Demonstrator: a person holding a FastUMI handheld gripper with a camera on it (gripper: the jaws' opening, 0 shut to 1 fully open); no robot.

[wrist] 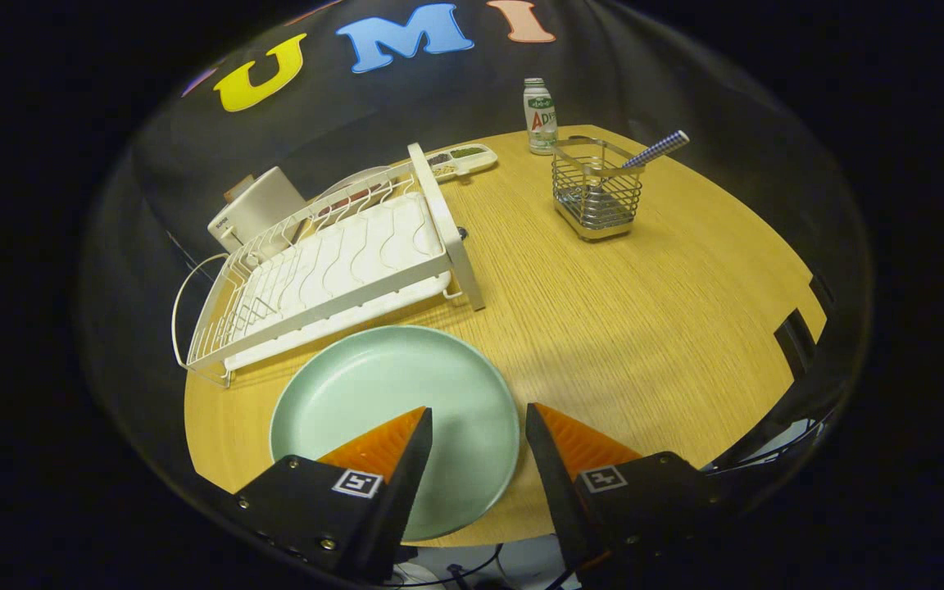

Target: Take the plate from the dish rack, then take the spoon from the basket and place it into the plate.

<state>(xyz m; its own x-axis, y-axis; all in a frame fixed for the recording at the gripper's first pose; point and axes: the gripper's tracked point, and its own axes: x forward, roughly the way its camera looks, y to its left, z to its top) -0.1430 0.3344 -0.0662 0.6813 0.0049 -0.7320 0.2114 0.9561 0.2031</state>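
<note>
A pale green plate (390, 410) lies flat on the wooden table (644, 328), just in front of the white dish rack (333, 270). My gripper (478, 418) hangs above the plate's near right part, open, with nothing between its fingers. One finger shows over the plate, the other over its right rim. Far beyond the fingers, a wire basket (597, 198) stands on the table, with a spoon (652, 152) leaning out of it; its checked handle points up and to the right.
A small white bottle (539, 116) stands behind the basket. A divided white tray (464, 160) lies behind the rack's far end, and a white box (255, 209) stands at the rack's left. The table's near edge runs just under the fingers.
</note>
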